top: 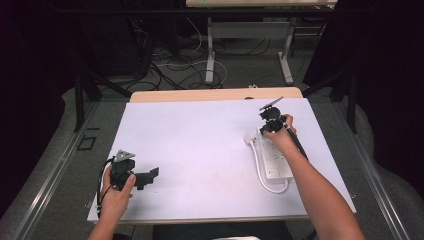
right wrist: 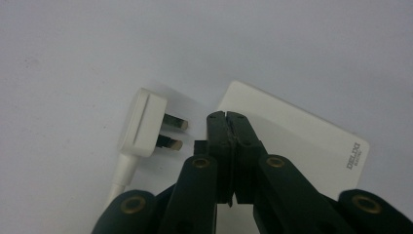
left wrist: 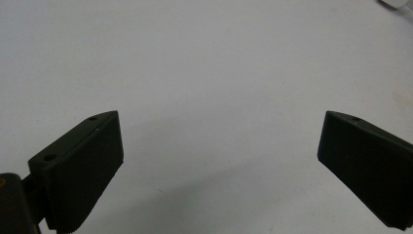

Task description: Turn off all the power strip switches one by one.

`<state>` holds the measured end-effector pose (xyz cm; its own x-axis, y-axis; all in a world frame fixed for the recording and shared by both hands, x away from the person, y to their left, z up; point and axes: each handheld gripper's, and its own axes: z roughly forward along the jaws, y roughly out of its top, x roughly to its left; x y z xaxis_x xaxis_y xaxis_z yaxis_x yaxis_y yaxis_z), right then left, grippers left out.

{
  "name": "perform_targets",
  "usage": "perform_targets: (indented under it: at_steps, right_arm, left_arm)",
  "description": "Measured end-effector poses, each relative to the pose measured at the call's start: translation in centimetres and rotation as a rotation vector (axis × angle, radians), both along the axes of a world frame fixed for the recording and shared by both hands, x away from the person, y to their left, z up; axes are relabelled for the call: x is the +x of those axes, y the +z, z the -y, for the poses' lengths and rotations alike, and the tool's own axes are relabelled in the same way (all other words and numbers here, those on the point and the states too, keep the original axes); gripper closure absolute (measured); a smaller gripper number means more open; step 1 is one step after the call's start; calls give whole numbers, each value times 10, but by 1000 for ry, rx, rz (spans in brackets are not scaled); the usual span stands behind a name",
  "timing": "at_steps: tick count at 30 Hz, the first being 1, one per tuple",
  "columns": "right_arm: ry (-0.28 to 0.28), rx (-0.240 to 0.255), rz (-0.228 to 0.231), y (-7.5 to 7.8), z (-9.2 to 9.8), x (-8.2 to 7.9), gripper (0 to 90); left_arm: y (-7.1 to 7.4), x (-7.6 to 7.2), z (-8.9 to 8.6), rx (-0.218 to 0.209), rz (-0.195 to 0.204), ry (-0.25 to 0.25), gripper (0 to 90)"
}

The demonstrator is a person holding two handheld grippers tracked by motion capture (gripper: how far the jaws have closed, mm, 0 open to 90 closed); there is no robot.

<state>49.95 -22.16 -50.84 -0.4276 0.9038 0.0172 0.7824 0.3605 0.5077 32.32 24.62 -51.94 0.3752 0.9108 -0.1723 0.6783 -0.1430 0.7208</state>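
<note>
A white power strip lies on the right side of the white tabletop, its cable looping round its near end to a white plug lying at its far left corner. My right gripper hangs over the strip's far end, pointing down. In the right gripper view its jaws are shut with nothing between them, just above the strip and right of the plug, whose prongs point toward them. My left gripper rests near the front left, open over bare table.
The table's wooden far edge borders a floor with loose cables and the legs of another desk. Dark curtains stand on both sides. The white top between the two grippers is bare.
</note>
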Motion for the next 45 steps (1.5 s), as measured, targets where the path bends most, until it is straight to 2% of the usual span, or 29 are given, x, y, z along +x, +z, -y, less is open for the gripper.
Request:
perform_targets:
  at_steps: [6,11,13,15,19,21,23,26,28,30,36,39,42,45]
  right_arm:
    - [24,23,31,8,1,-8,791]
    - [14,36,41,17,3,-18,644]
    - [21,49,80,20,5,-23,603]
    - [12,52,91,25,7,-29,559]
    - [39,80,119,29,12,-41,520]
    - [51,76,123,29,14,-47,520]
    - [49,70,142,29,17,-54,484]
    - [60,97,153,28,23,-64,462]
    - [44,107,168,26,29,-70,395]
    - [35,110,165,24,33,-75,332]
    - [4,130,182,17,45,-92,211]
    - [-2,123,207,13,52,-99,170]
    - [-17,120,212,9,59,-107,149]
    - [-35,147,207,6,64,-114,115]
  left_arm:
    - [1,0,0,-2,2,-1,28]
    - [1,0,-1,-4,3,3,28]
    - [2,0,-1,-8,7,-1,28]
    - [2,0,-1,-13,3,2,28]
    - [2,0,-1,-13,0,-1,28]
    - [2,0,-1,-15,8,2,28]
    - [2,0,0,-16,11,6,28]
    - [2,1,0,-13,7,0,28]
    - [2,0,0,-12,7,0,28]
    - [2,0,0,-15,11,4,28]
    - [2,0,0,-7,12,-3,28]
    - [2,0,0,-9,13,-2,28]
    - [2,0,0,-11,11,4,28]
    - [2,0,-1,-10,11,4,28]
